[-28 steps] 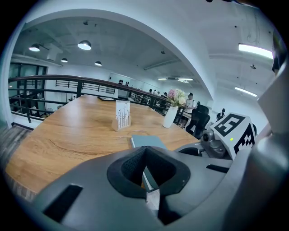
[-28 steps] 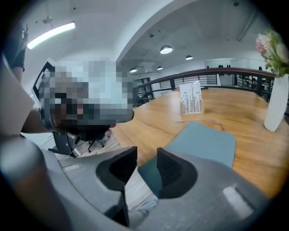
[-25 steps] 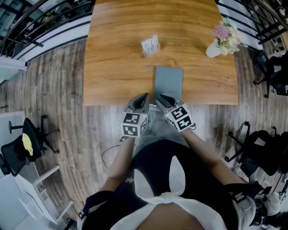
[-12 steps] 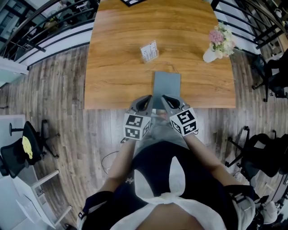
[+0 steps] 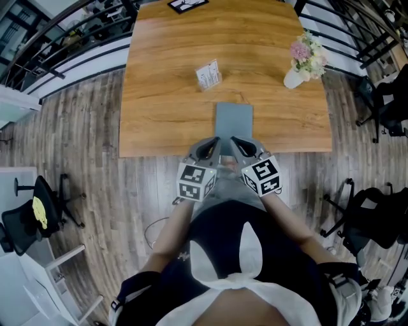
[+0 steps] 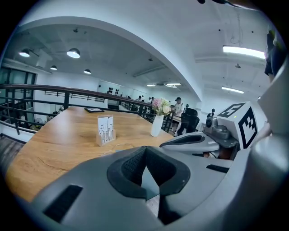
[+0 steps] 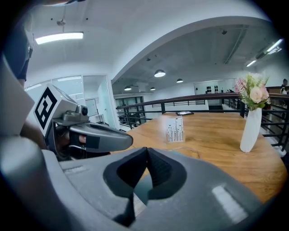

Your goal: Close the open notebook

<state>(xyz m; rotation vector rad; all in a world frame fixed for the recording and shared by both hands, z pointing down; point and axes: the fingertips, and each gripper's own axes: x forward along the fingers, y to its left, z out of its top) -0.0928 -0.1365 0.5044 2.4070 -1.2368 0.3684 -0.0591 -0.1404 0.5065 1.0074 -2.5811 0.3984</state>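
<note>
The head view is looking steeply down from above the left gripper (image 5: 213, 145) and right gripper (image 5: 234, 142) onto the table (image 5: 166, 83) ahead. Each gripper view is looking forward from close behind its own jaws, both sharing the card stand (image 6: 104, 131) and vase (image 6: 156, 125) beyond.

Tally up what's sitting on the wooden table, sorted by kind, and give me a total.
notebook: 1
card stand: 1
vase of flowers: 1
dark flat frame at the far edge: 1
Total: 4
</note>
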